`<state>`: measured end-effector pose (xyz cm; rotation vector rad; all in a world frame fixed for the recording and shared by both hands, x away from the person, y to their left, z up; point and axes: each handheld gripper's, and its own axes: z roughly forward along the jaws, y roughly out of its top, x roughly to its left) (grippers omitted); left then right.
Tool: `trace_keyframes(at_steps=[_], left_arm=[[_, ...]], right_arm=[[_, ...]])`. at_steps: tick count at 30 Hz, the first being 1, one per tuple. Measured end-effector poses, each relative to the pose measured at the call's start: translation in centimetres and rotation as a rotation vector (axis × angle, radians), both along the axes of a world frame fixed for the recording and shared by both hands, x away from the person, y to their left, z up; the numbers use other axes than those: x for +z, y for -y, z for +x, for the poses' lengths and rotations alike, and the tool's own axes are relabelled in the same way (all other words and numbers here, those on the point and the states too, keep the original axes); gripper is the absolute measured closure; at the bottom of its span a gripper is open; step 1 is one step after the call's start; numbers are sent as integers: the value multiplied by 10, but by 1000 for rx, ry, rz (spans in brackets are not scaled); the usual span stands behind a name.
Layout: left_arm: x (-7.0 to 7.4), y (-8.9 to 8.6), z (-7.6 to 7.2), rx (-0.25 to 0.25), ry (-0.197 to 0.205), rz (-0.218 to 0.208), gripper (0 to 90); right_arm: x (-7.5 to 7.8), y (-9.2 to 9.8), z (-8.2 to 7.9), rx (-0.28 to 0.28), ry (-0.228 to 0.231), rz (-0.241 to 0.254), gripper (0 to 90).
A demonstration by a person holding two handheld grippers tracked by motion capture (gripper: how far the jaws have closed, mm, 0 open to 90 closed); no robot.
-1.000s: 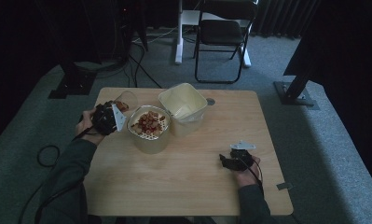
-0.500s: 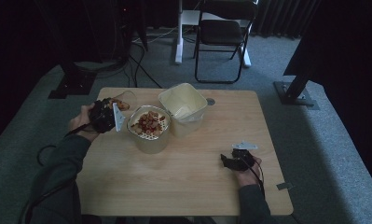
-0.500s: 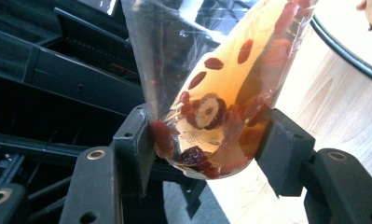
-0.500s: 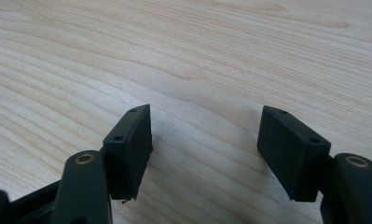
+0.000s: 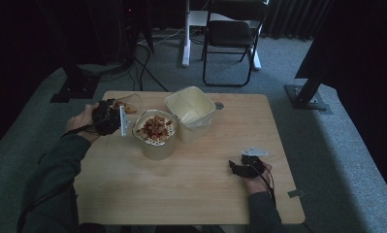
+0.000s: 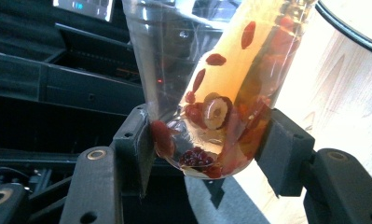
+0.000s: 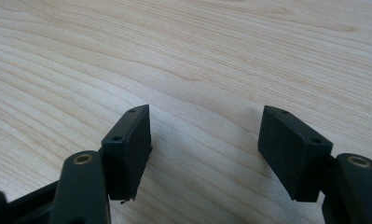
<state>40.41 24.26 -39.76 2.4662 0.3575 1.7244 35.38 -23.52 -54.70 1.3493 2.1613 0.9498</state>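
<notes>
Clamped in the left gripper [image 6: 207,154]: clear cup [image 6: 211,93] of dried fruit, tipped higher than a second ago beside the fruit-filled bowl [image 5: 155,132]; pouring likely near done. Right gripper [image 7: 204,149] empty on the table [image 7: 197,51], just been opening, apart.

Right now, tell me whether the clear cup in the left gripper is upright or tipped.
Tipped. The clear cup leans toward the bowl, and the dried fruit pieces lie along its lower side, between the left gripper pads.
</notes>
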Motion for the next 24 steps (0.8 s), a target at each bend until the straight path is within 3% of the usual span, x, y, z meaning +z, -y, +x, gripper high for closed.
trace_keyframes(at_steps=[7, 11, 21, 24], left_arm=[[6, 6, 0, -15, 8, 76, 431], [9, 10, 0, -34, 1, 159, 432], [12, 19, -3, -61, 21, 232, 433], [13, 19, -3, -60, 23, 236, 434]], right_arm=[[0, 0, 0, 1, 0, 3, 338], [0, 0, 0, 2, 3, 3, 337], [0, 0, 0, 3, 3, 5, 337], [-1, 0, 0, 3, 4, 5, 337]])
